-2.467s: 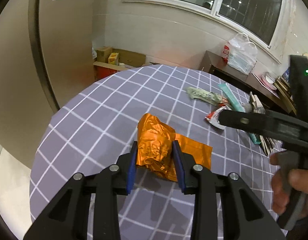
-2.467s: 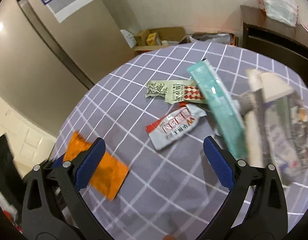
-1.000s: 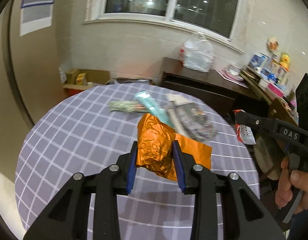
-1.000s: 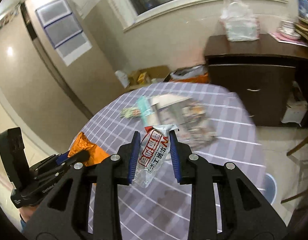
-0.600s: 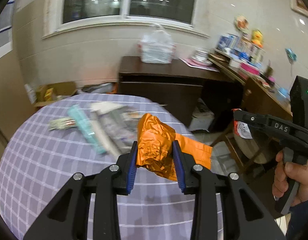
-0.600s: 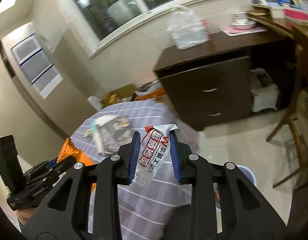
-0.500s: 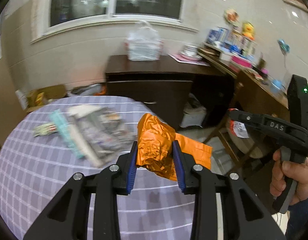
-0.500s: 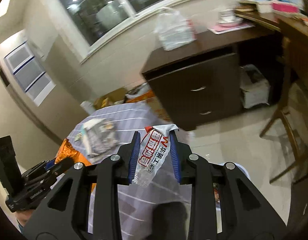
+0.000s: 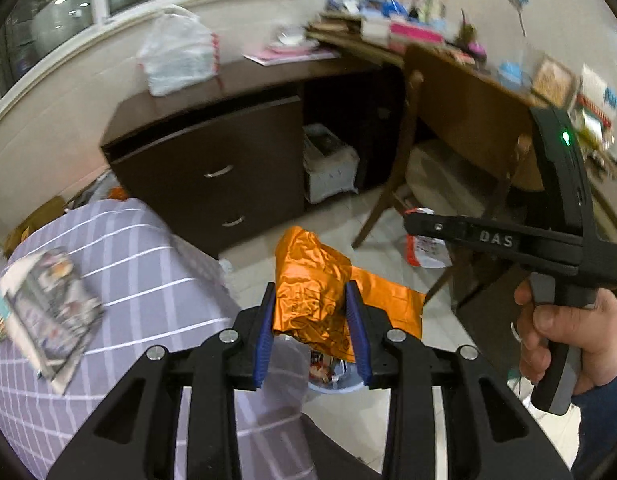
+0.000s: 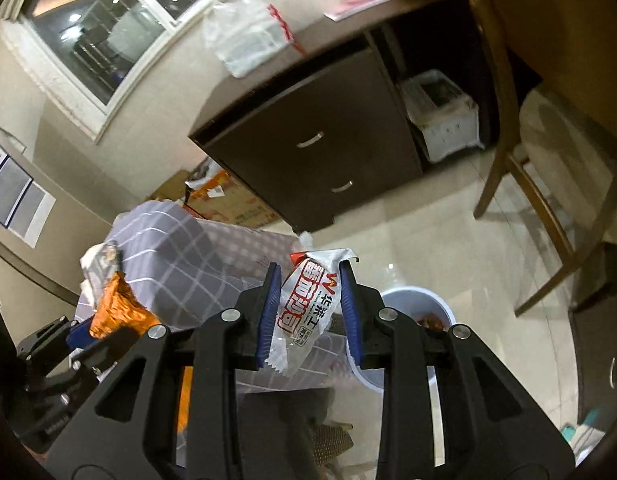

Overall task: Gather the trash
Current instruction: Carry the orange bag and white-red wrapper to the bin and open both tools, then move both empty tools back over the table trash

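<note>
The left gripper [image 9: 310,328] has its blue-padded fingers [image 9: 263,332] clamped on a crumpled orange foil wrapper [image 9: 308,284], which bulges up between the pads and trails a flat flap off to the right of them. Just below and beyond those fingers, a pale blue trash bin [image 9: 332,376] sits on the tiled floor with scraps inside it. To the left of the fingers lies the counter [image 9: 120,280] under a grey checked cloth, carrying a blurred magazine [image 9: 48,308].

The right gripper [image 10: 310,316] has its fingers [image 10: 350,312] pinched shut on a white and red snack packet [image 10: 308,312] that stands nearly upright between the pads. The bin's rim [image 10: 412,294] shows just right of and beyond these fingers. Farther ahead stands a dark drawer cabinet [image 10: 308,140] with a plastic bag [image 10: 248,36] on top of it.
</note>
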`<state>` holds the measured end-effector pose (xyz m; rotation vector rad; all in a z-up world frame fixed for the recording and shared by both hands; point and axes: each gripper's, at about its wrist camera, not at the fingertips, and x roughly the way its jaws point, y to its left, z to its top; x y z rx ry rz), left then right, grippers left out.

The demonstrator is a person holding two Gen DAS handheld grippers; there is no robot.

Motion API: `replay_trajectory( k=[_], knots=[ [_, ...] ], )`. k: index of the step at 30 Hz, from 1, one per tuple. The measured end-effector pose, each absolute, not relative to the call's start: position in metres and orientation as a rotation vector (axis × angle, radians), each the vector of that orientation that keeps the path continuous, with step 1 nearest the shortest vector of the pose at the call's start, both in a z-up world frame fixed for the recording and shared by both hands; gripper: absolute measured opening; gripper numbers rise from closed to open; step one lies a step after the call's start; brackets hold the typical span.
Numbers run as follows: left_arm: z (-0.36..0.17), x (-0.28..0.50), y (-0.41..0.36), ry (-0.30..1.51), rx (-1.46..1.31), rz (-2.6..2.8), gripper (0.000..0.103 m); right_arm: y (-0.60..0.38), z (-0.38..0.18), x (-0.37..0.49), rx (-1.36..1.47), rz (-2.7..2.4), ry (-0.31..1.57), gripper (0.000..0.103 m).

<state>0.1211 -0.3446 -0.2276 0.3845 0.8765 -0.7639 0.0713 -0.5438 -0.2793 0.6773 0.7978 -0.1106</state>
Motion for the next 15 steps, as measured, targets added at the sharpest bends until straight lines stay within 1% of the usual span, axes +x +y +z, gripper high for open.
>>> replay_trajectory(
  k=[7, 9, 10, 11, 12, 13, 15],
  knots=[
    [-0.268, 0.132, -0.39, 0.991, 0.517, -0.796, 0.033, -0.56, -0.312, 0.085, 0.73, -0.111, 0.855, 0.031],
    [-0.28, 0.136, -0.403, 1.036, 0.565, -0.806, 0.035, -0.562, -0.322, 0.09, 0.744, -0.103, 0.887, 0.032],
    [-0.284, 0.138, -0.406, 1.045, 0.577, -0.803, 0.039, -0.563, -0.332, 0.093, 0.755, -0.101, 0.923, 0.039],
    [-0.289, 0.141, -0.409, 1.06, 0.593, -0.794, 0.054, -0.564, -0.34, 0.095, 0.772, -0.102, 0.945, 0.064],
    [-0.292, 0.145, -0.411, 1.069, 0.599, -0.782, 0.071, -0.566, -0.345, 0.095, 0.787, -0.109, 0.954, 0.072],
    [-0.292, 0.146, -0.411, 1.065, 0.594, -0.773, 0.076, -0.568, -0.35, 0.094, 0.805, -0.12, 0.956, 0.073],
    [-0.289, 0.148, -0.406, 1.056, 0.567, -0.77, 0.078, -0.571, -0.356, 0.09, 0.832, -0.126, 0.957, 0.074]
  ],
)
